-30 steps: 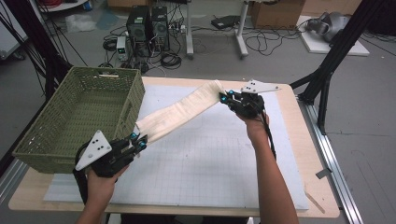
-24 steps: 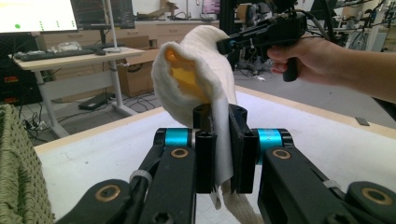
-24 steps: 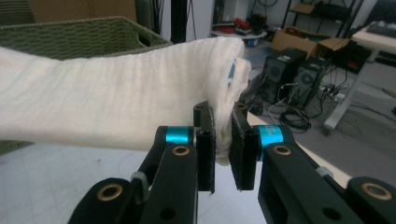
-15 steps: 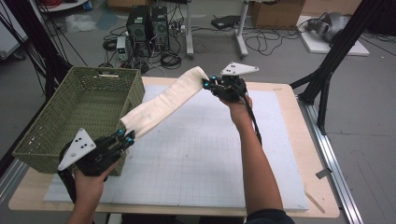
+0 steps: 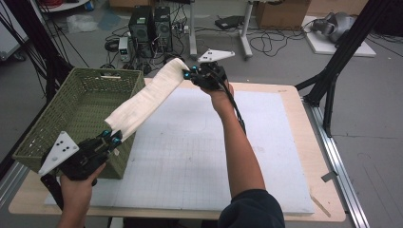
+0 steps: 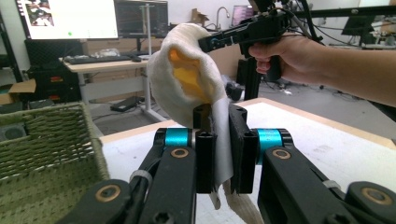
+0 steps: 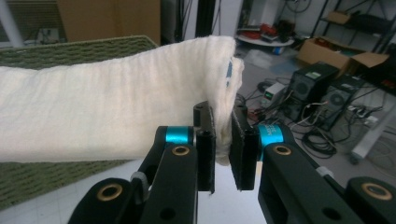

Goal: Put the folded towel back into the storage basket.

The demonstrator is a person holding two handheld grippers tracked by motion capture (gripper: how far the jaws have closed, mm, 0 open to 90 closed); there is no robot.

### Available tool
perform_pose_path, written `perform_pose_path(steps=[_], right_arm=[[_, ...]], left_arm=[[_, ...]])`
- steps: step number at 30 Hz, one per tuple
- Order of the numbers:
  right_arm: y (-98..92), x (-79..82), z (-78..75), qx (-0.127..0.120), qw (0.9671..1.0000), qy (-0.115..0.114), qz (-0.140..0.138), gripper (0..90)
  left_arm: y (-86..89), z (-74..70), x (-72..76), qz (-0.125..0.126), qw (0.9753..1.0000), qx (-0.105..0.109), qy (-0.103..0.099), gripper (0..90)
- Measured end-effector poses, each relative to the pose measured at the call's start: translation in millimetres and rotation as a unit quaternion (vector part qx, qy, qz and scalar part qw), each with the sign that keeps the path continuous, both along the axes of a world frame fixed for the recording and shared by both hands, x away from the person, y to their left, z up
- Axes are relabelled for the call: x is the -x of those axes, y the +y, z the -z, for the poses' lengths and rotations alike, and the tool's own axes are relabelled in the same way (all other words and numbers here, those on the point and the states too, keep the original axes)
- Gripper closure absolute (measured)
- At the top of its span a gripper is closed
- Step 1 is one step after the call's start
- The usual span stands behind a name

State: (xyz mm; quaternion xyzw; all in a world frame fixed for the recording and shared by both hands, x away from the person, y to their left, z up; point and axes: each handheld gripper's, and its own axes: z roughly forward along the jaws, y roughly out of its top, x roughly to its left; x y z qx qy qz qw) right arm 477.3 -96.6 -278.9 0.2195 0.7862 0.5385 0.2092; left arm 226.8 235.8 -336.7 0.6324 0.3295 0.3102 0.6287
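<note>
I judge the step in hand to be carrying the folded cream-white cloth (image 5: 145, 97) toward the green woven basket (image 5: 52, 126) at the left of the high view. To do it well I would keep both ends level and taut, bring the far end over the rim, then lower both together so the fold does not open.

Nearest, at lower left of the high view, my left gripper (image 5: 112, 137) has its jaws closed to a narrow gap on the cloth's near end; the left gripper view shows fabric pinched between the pads and hanging below them.

The cloth spans in the air from there up to the upper centre, over the basket's right wall.

Farthest, my right gripper (image 5: 188, 73) clamps the far end, jaws nearly together, with the cloth's edge between them.
</note>
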Motion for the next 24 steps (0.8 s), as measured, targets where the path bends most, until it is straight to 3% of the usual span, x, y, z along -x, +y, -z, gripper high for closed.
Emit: perform_pose_path(steps=[12,24], right_arm=[[57.6,-24.6,-13.8,0.005,0.9995,-0.011,-0.029,82.1],[99.5,-40.2,-10.8,0.002,0.9987,-0.006,-0.051,82.1]], left_arm=[[21.4,0.2,2.8,-0.033,0.9994,0.008,-0.001,82.4],[39.9,-1.4,7.1,-0.061,0.998,0.015,-0.004,82.4]])
